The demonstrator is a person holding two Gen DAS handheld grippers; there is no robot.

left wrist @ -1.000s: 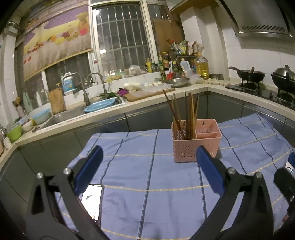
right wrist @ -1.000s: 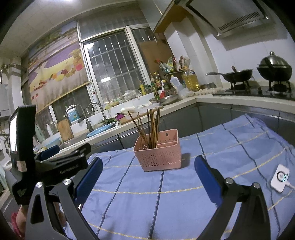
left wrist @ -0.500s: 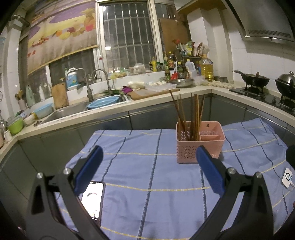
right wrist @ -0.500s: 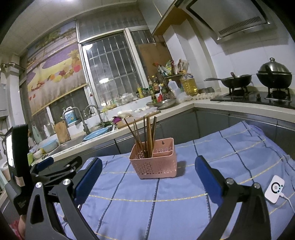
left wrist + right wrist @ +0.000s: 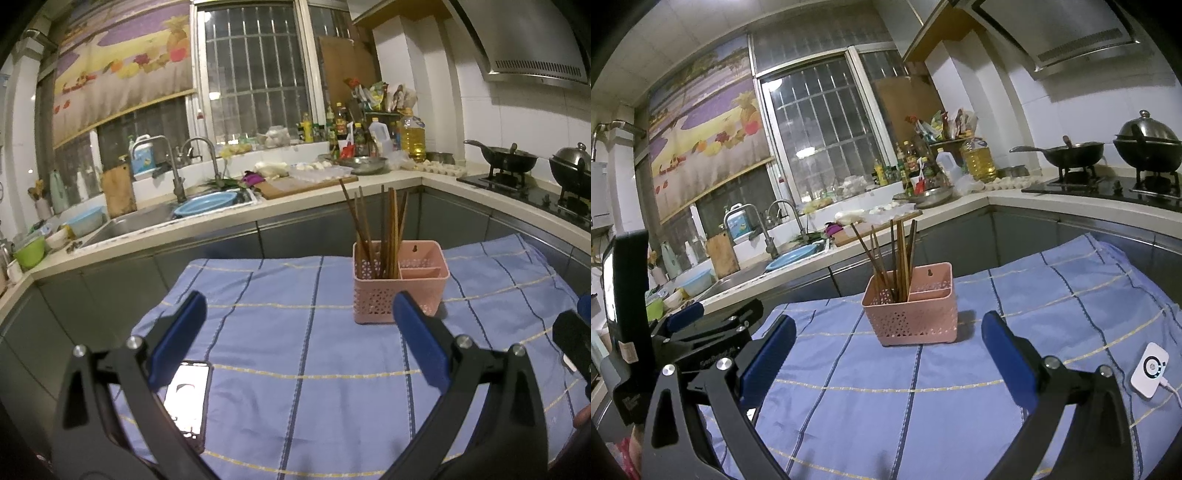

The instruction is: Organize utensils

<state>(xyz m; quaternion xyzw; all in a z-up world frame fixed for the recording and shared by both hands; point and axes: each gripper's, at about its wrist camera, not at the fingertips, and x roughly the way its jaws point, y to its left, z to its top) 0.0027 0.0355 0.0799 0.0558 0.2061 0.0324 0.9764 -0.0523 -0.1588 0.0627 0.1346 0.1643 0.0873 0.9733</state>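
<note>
Cloth (image 5: 295,369): no loose utensil visible on it.
Basket (image 5: 916,317): at 12 o'clock on the cloth.
Chopsticks (image 5: 897,258): standing in its 9 o'clock compartment; sorting looks finished.
Left gripper (image 5: 295,332): wide, empty.
Right gripper (image 5: 888,349): wide, empty.

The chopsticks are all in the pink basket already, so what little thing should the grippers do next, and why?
Probably nothing more than easing both back. The chopsticks stand in one compartment of the pink basket, and no loose utensil shows on the blue cloth. The right gripper and left gripper are both open and empty, so nothing seems left to pick up.
</note>
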